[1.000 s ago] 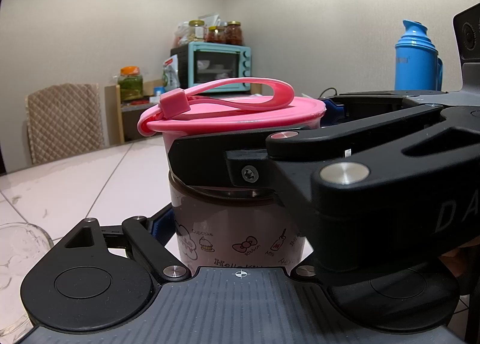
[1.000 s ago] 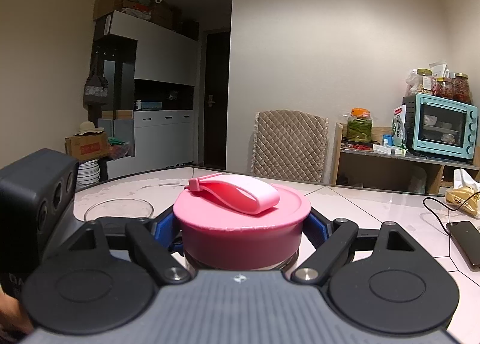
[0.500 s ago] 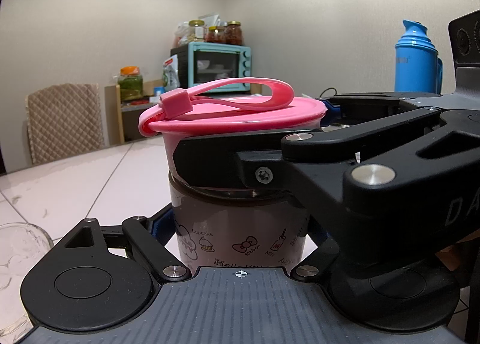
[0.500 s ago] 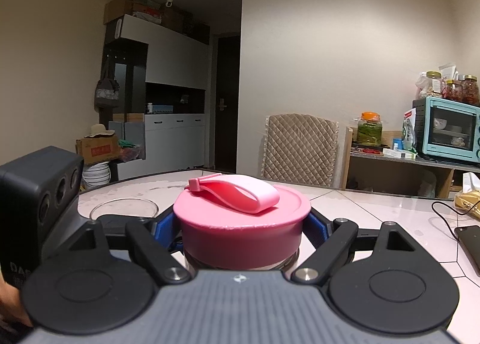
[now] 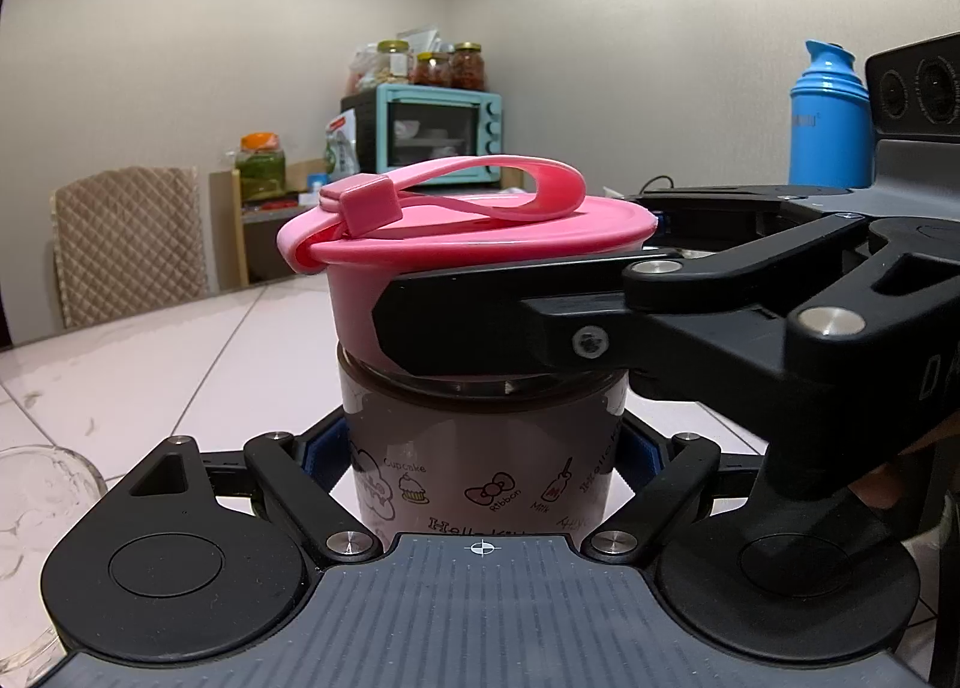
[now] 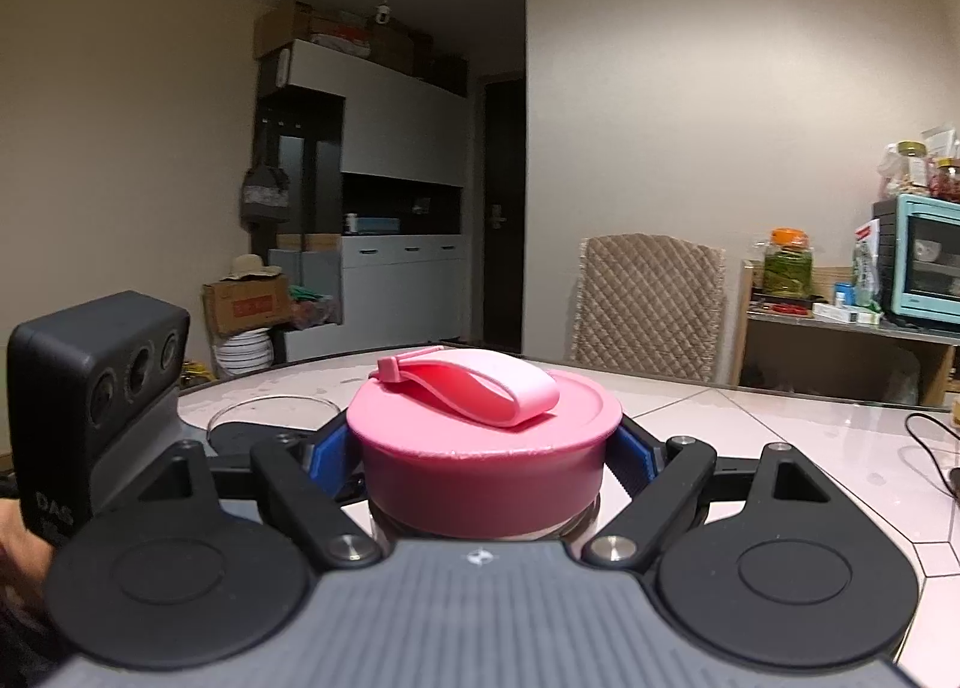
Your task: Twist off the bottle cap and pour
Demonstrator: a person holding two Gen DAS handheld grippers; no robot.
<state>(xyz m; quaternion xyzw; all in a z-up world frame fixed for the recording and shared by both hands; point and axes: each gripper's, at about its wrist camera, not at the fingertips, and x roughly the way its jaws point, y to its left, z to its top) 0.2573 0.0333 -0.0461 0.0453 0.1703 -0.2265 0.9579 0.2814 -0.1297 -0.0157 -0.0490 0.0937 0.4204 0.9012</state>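
Pink cap (image 6: 483,448) is sitting on the bottle (image 5: 480,448), which is standing upright on the tiled table (image 5: 150,364). We are clamping the left gripper (image 5: 480,451) on the bottle body and the right gripper (image 6: 483,463) on the cap, blue pads pressing each side. We are judging the unscrewing step in hand, cap not yet off. Next move calls for twisting the cap while bracing the bottle; glass (image 5: 36,508) is waiting near left.
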